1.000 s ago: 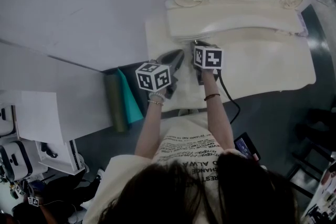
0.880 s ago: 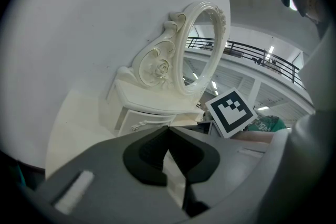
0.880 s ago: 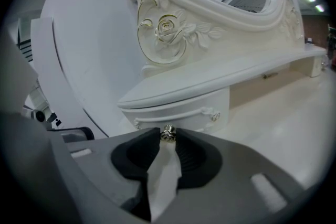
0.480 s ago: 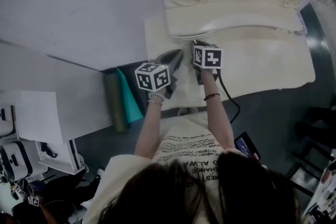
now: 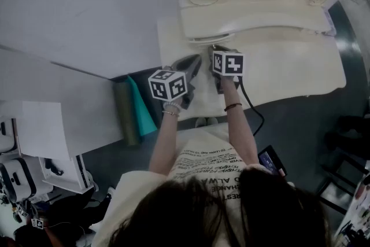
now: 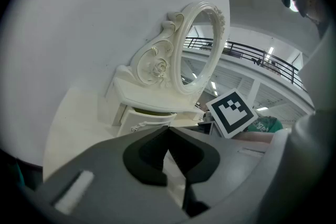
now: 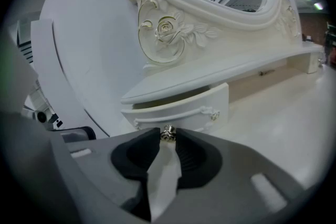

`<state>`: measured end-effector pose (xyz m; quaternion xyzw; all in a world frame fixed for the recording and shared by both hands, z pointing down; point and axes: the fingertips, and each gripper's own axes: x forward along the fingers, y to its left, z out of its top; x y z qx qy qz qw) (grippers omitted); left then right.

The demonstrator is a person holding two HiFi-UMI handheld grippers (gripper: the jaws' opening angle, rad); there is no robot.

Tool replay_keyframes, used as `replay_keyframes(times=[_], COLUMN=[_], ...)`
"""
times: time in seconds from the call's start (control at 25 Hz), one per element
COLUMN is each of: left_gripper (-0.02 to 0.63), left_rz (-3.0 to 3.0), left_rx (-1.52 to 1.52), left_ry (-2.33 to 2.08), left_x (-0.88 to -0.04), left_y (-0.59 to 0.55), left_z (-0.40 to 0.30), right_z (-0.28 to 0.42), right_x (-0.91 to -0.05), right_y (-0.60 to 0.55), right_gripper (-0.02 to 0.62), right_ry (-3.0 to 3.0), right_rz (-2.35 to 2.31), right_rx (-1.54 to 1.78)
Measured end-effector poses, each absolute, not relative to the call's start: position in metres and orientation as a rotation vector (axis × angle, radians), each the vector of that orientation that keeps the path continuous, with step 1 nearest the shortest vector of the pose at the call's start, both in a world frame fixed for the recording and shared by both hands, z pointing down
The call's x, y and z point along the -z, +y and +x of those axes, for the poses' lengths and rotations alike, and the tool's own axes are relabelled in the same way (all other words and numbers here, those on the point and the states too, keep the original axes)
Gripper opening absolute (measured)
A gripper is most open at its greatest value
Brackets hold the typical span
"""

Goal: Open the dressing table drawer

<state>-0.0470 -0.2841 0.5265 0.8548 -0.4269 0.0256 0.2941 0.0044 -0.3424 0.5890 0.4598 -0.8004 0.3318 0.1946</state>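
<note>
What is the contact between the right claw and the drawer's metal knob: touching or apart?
Touching. The right gripper view shows the knob pinched between both tips of the right claw, no gap.

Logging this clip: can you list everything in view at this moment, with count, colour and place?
dressing table: one, cream-white, centre, against the wall
mirror frame: one, cream, carved, at the table's back
drawer: one, white, under the mirror shelf, partly open
drawer knob: one, metallic, on the drawer front
roll: one, olive, left of the table
teal object: one, beside the roll
cable: one, black, crossing the table's front edge
dark device: one, lower right, beside the person
left gripper: grey, fingers shut, empty, over the tabletop
right gripper: grey, fingers shut on the drawer knob
</note>
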Motion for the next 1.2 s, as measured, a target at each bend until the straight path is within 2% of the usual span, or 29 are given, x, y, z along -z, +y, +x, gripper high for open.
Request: replay_keyframes(times=[1.2], left_gripper=[-0.002], left_rz=[2.279], left_rx=[-0.073], left_ry=[-1.111], left_x=[-0.527], left_y=[-0.277], left_z=[-0.038], right_z=[0.009], right_x=[-0.590], right_y=[-0.330], right_gripper=[0.101], right_ry=[-2.242], right_rz=[1.272], right_rx=[-0.951])
